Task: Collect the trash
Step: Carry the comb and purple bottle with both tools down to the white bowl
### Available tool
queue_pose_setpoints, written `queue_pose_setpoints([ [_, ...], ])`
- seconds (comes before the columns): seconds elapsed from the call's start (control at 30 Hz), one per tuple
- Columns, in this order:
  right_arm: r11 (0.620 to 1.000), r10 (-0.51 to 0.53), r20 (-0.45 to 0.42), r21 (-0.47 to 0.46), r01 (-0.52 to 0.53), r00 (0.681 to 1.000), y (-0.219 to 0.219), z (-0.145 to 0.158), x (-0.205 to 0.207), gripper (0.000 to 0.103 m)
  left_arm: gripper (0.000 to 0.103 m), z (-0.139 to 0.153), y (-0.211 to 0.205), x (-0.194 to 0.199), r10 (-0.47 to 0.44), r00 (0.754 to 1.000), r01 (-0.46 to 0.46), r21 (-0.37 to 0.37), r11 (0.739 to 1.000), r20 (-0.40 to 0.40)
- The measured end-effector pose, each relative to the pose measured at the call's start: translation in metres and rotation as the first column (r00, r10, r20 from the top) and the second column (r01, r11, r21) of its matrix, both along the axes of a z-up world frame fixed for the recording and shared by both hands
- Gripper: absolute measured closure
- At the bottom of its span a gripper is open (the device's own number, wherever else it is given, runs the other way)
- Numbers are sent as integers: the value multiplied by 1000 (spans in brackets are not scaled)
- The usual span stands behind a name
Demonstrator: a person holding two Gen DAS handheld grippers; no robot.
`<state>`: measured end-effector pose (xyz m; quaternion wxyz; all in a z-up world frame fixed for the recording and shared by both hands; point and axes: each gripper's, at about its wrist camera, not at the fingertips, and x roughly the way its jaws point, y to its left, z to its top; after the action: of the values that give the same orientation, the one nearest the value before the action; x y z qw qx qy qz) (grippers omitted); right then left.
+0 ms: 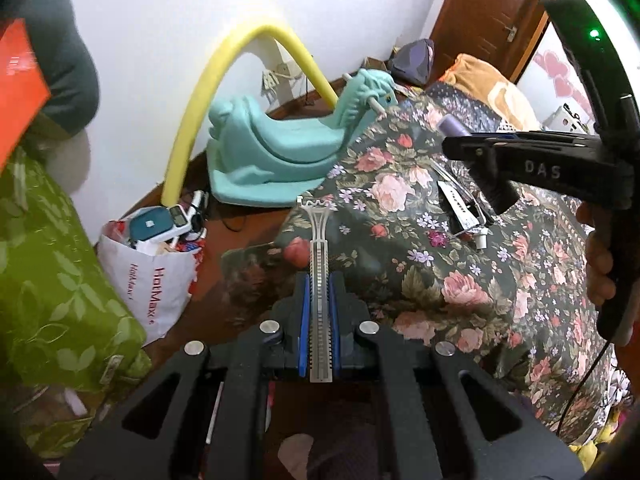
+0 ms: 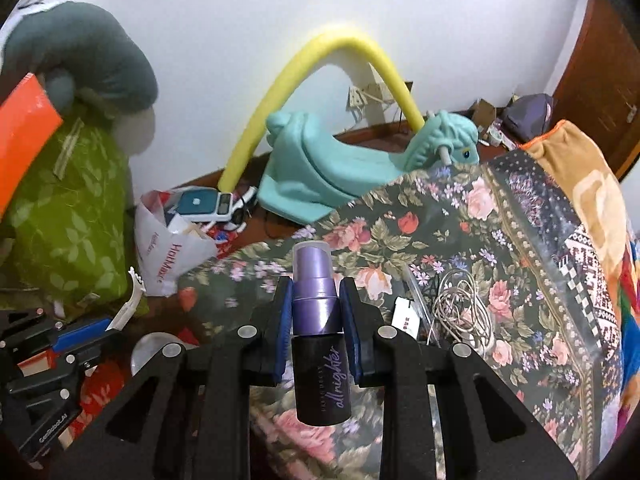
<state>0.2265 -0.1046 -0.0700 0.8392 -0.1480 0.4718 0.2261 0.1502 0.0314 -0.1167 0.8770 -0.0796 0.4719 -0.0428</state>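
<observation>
Both wrist views: floral bedspread (image 1: 460, 272), close.

The purple spray bottle (image 2: 320, 344) is reading "allnighter", the white bag (image 1: 160, 284) "HotMax", the right gripper (image 1: 466, 148) "DAS"

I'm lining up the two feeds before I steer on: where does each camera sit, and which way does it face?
Left wrist: sits on the left gripper, looking down along a clamped white razor past the floral bedspread; the right gripper and a hand show.
Right wrist: sits on the right gripper, shut on a purple spray bottle, facing the wall; the left gripper shows lower left.
Shared: teal rocking horse, yellow foam tube, HotMax bag, bedspread.
</observation>
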Motion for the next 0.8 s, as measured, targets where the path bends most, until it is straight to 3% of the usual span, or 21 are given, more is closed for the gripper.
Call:
queue_pose_setpoints([
  [0.2,999,37,7,39,-38,999,19,21,-36,82,95,19,20,-38,46,998,-47,18,999,37],
  [0.4,994,94,-5,57,-93,996,52,22,-80,82,95,24,47,-76,99,994,-101,38,994,53],
  [0.8,988,154,-100,29,-152,983,120,-31,-146,82,95,-15,94,-121,158,987,-159,93,983,11],
])
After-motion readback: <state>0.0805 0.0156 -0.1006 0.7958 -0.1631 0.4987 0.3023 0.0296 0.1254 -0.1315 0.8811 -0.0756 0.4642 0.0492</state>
